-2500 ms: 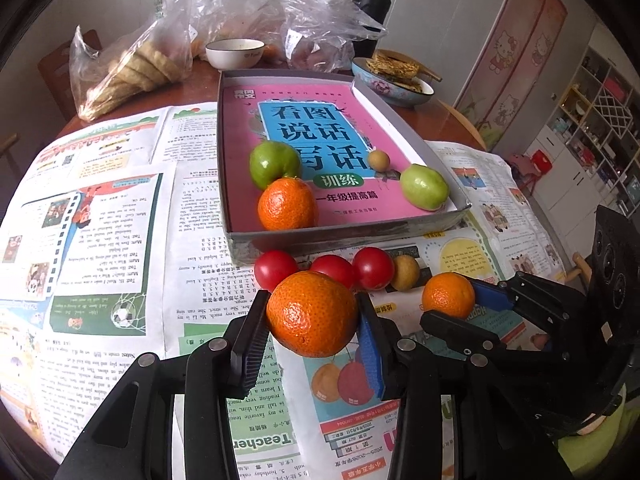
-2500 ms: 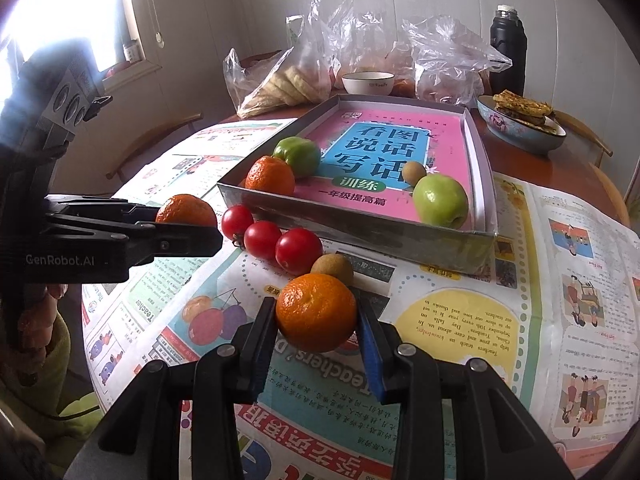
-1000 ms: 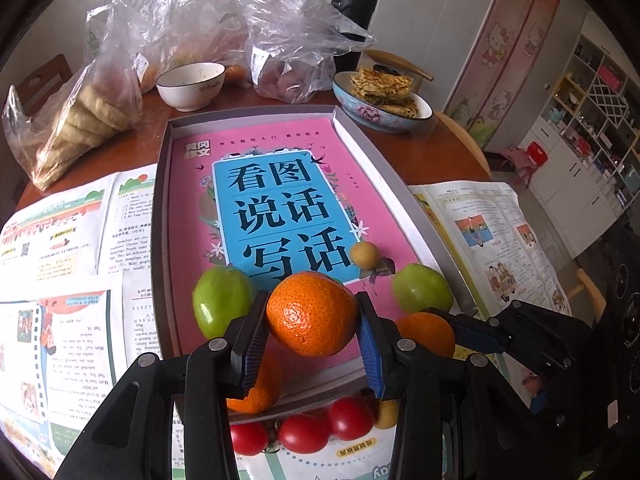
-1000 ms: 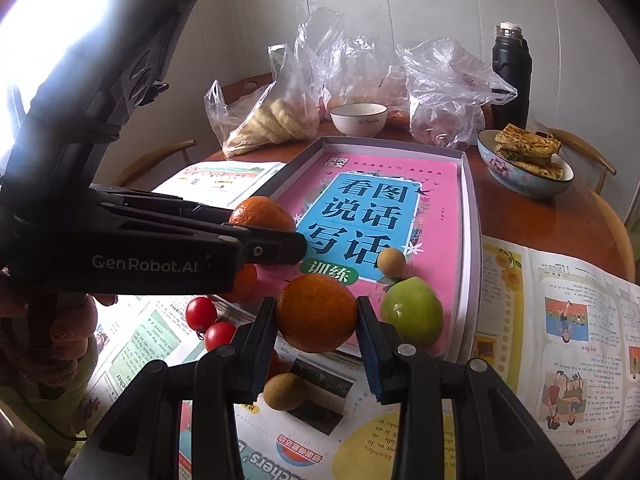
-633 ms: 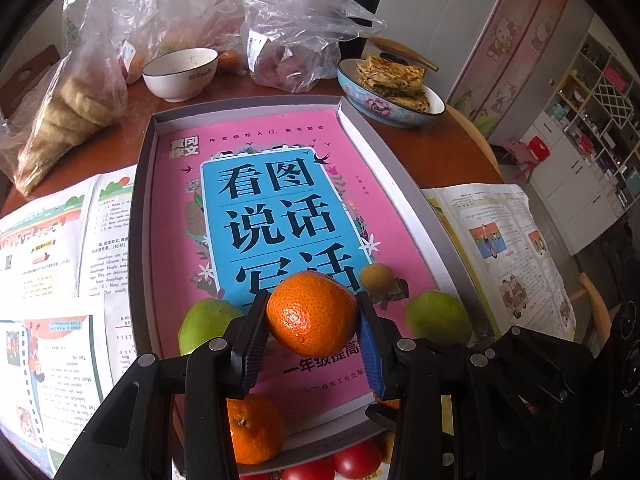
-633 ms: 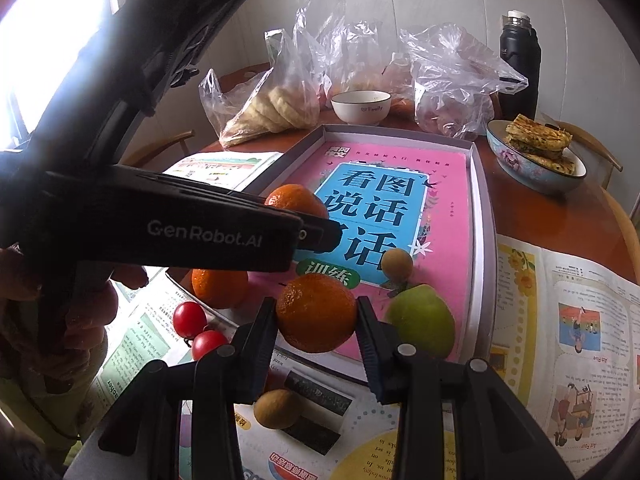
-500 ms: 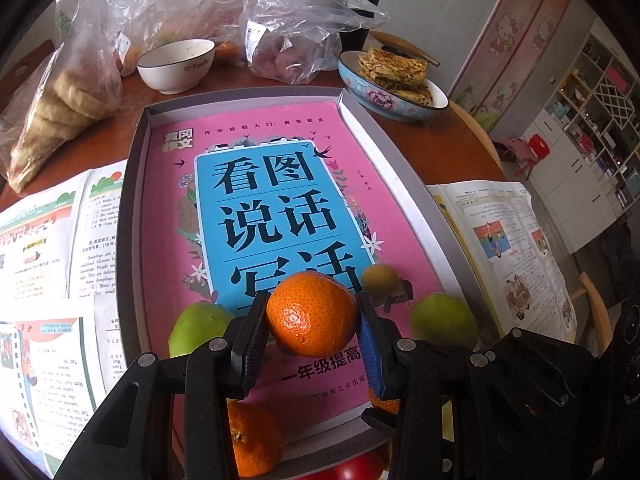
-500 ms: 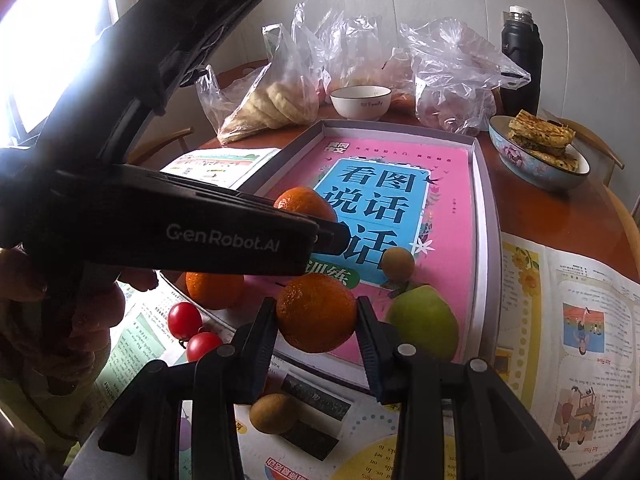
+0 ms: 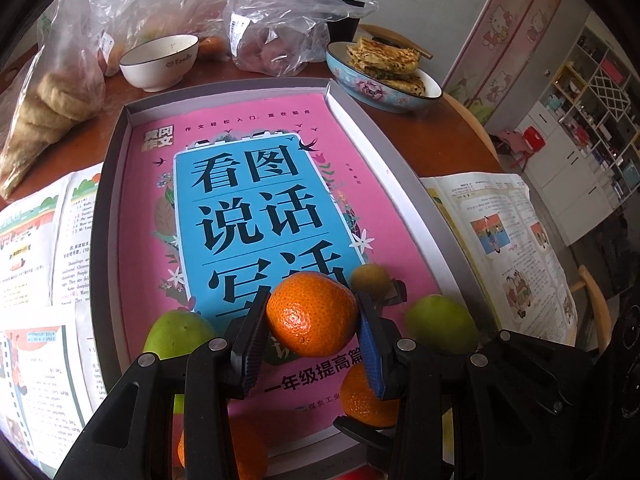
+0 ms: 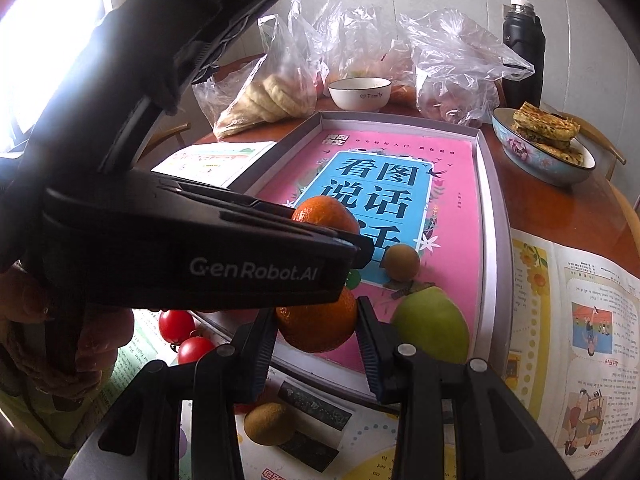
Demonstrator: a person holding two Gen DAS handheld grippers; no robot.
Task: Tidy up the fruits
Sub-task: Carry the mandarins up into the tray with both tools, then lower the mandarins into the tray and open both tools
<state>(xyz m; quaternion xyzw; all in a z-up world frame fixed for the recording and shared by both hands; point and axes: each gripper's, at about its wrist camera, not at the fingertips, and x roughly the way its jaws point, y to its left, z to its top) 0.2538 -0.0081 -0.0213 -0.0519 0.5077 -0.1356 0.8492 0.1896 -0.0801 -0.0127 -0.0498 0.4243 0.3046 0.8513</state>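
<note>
I have carried both round orange tangerines in over the shallow grey cardboard tray [image 9: 116, 184]; left jaws [image 9: 312, 328] clamp one [image 9: 312, 314], right jaws [image 10: 316, 330] the other [image 10: 320, 328]; green fruit lies beside them; release is next, I judge.

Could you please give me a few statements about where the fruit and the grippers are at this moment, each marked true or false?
1. The left gripper holds a tangerine. True.
2. The right gripper is empty. False: it grips another tangerine.
3. Two green fruits lie in the grey tray. True.
4. The cherry tomatoes are inside the tray. False: they lie outside it on the newspaper.
5. The white bowl sits beyond the tray. True.
</note>
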